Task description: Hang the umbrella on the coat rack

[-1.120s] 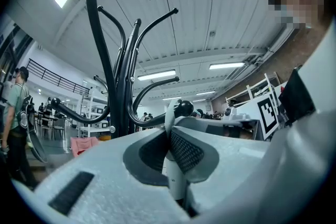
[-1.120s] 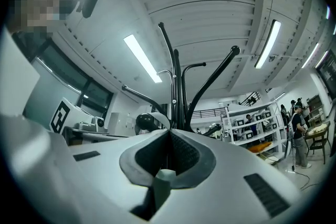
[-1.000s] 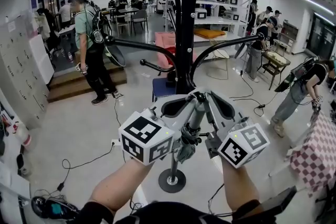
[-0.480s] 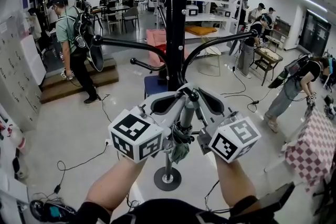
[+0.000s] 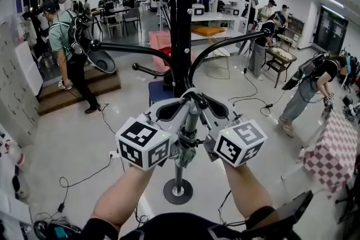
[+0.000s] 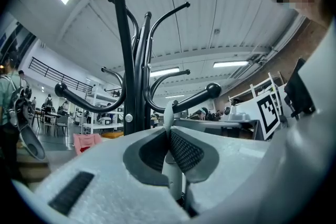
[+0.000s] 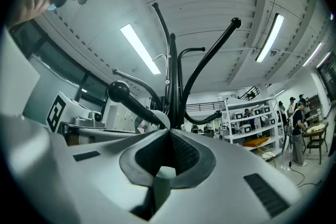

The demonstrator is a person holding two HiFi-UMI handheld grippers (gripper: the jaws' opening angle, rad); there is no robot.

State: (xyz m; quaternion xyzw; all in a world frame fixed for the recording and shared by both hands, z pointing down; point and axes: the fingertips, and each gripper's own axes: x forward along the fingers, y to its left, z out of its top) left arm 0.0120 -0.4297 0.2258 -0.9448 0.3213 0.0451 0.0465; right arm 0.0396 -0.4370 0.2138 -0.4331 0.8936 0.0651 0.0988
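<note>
The black coat rack point(image 5: 181, 36) stands right in front of me, its curved arms spreading left and right and its round base point(image 5: 178, 191) on the floor. A folded grey-green umbrella point(image 5: 188, 140) hangs upright between my two grippers, close to the pole. My left gripper point(image 5: 179, 105) and right gripper point(image 5: 209, 103) meet tip to tip, both shut on the umbrella's upper end. In the left gripper view the pale shaft point(image 6: 173, 178) sits between the pads of the left gripper point(image 6: 169, 131). In the right gripper view the right gripper point(image 7: 169, 134) pinches a pale stub point(image 7: 161, 183), with the rack's arms point(image 7: 207, 55) above.
A knobbed rack arm point(image 5: 135, 49) reaches left and another point(image 5: 228, 48) right at about jaw height. A person with a backpack point(image 5: 64, 48) walks at the left. Cables point(image 5: 84, 174) trail over the floor. A chequered cloth point(image 5: 332, 152) is at the right, and people at tables stand behind.
Both grippers, still shut on the umbrella, have risen a little along the rack's pole. My view has shifted, so the rack sits more to the left. The person at the left has walked further left.
</note>
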